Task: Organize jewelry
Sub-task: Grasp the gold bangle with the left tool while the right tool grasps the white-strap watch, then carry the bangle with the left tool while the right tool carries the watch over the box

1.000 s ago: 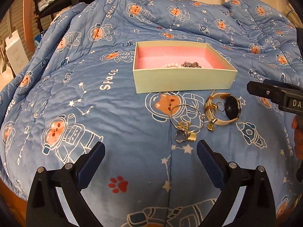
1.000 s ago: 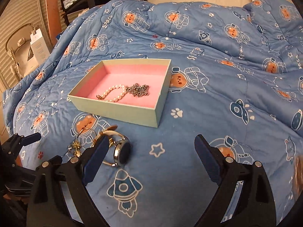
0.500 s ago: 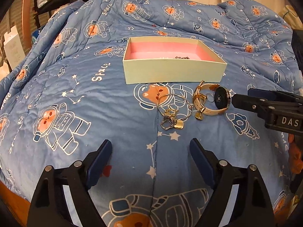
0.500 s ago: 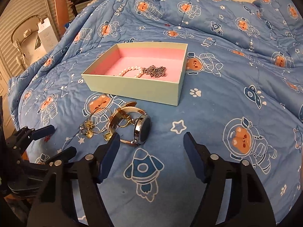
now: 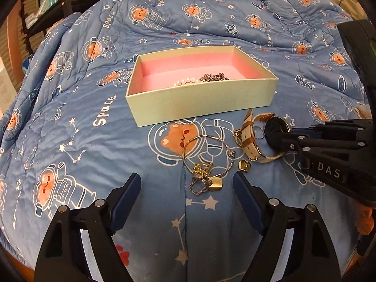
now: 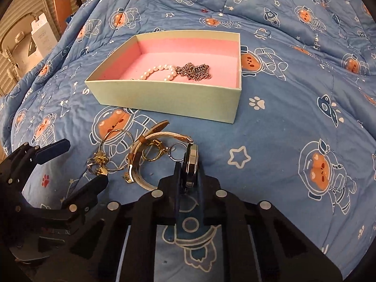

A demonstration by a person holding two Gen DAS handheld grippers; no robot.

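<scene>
A pale green box [image 5: 202,103] [image 6: 164,94] with a pink lining sits on the blue quilt. It holds a pearl bracelet [image 6: 157,70] and a dark chain [image 6: 193,70]. In front of it lie a wristwatch [image 5: 253,138] with a cream strap, a thin bangle [image 5: 206,155] and small gold charms [image 5: 206,183]. My right gripper [image 6: 188,176] is shut on the watch's dark face [image 6: 191,166]; it enters the left wrist view [image 5: 277,138] from the right. My left gripper [image 5: 186,190] is open, just short of the charms.
The quilt [image 6: 293,129] covers a bed and slopes away on all sides. A dark shelf rack [image 5: 54,7] stands at the back left. A white carton [image 6: 43,35] stands on the floor to the left.
My right gripper has moved forward and closed on the watch face. My left gripper has moved closer to the charms and stays open.
</scene>
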